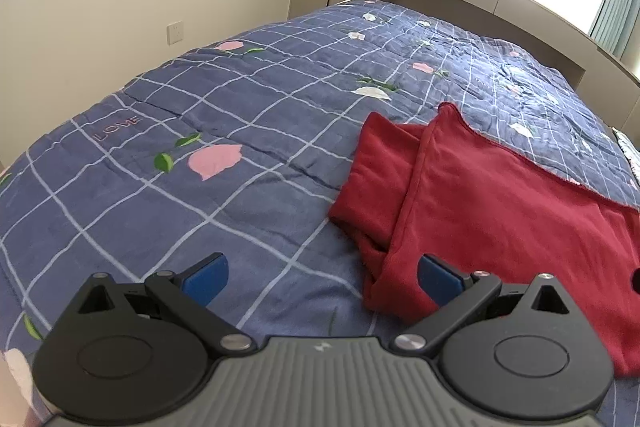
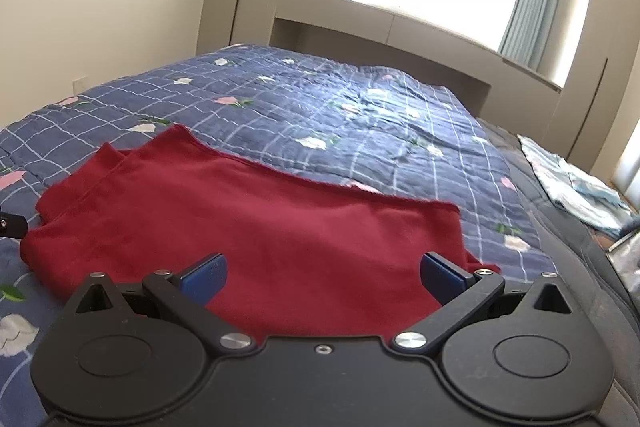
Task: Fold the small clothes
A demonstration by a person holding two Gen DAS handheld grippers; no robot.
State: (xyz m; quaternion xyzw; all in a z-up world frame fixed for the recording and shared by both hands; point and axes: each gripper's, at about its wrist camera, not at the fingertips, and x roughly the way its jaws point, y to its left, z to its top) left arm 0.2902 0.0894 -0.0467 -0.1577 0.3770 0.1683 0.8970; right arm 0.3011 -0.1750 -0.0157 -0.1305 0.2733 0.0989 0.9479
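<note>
**Red garment folded on quilt; both grippers open**

Red garment [image 2: 256, 227] lies partly folded on the blue plaid quilt [image 1: 224, 115]. Left gripper [image 1: 322, 277] hovers at its left edge, fingers spread, empty. Right gripper [image 2: 322, 277] hovers above its near edge, fingers likewise spread, empty.

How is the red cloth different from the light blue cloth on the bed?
The red garment is plain dark red; the light blue cloth is pale with a faint pattern. The red garment lies spread and partly folded right in front of the open right gripper; the light blue cloth sits crumpled at the bed's far right edge. The red garment looks much bigger in view. Both rest on the bed, held by neither gripper.
</note>
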